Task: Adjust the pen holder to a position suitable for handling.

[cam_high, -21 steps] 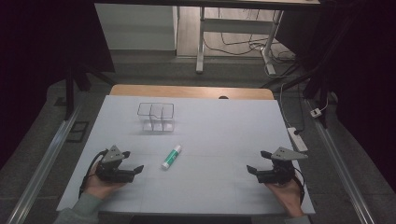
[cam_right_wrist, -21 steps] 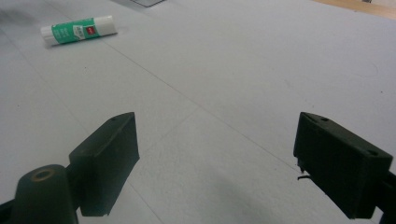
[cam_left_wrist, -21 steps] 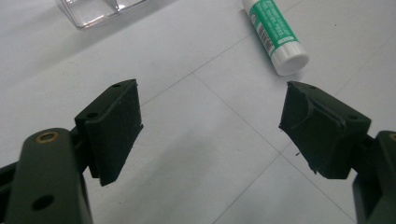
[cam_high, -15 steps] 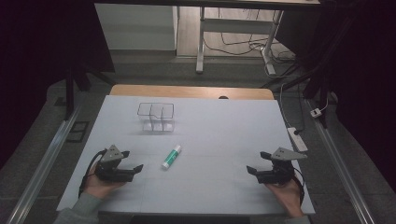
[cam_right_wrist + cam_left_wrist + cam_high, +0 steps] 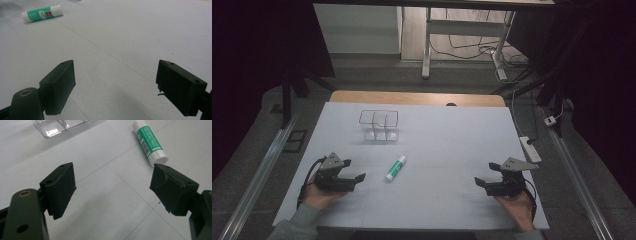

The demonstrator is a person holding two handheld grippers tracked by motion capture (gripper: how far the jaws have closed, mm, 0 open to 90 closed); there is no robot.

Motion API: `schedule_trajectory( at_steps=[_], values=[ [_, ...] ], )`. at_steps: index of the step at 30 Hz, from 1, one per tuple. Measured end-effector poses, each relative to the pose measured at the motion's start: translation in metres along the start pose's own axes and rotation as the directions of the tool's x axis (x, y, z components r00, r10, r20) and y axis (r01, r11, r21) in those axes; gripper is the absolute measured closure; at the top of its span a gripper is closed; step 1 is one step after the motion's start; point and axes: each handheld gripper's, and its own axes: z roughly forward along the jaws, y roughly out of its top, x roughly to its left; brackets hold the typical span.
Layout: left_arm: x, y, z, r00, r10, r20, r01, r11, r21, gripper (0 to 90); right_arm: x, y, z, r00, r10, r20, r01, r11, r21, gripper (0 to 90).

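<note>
A green and white glue stick lies on the white table sheet, near the middle. In the left gripper view the glue stick lies just beyond the right jaw. My left gripper rests low at the front left, open, with nothing between its jaws. My right gripper sits at the front right, open and empty. The glue stick shows far off at the top left of the right gripper view.
A clear plastic box with compartments stands toward the back left of the sheet; its corner shows in the left gripper view. Behind the sheet a wooden table edge shows. A power strip lies off the right side.
</note>
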Motion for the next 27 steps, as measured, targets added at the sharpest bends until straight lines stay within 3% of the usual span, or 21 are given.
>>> schedule_trajectory(
  at_steps=[5, 13, 27],
  values=[
    [0.0, 0.003, -0.004, 1.0, 0.002, -0.006, -0.002, 0.9999, -0.011, 20.3, 0.0, 0.001, 0.001, 0.9999, 0.011, -0.004, -0.011, 0.9998, -0.013, 15.5],
    [0.006, 0.012, -0.006, 1.0, -0.003, -0.009, 0.003, 0.9998, -0.021, 22.5, 0.005, 0.003, 0.001, 0.9998, -0.017, -0.007, 0.017, 0.9998, -0.006, 15.9],
    [0.028, 0.038, 0.002, 0.9986, -0.032, -0.042, 0.031, 0.9994, -0.014, 22.4, 0.004, 0.002, 0.006, 0.9997, -0.019, -0.018, 0.019, 0.9998, 0.006, 15.9]
  ],
)
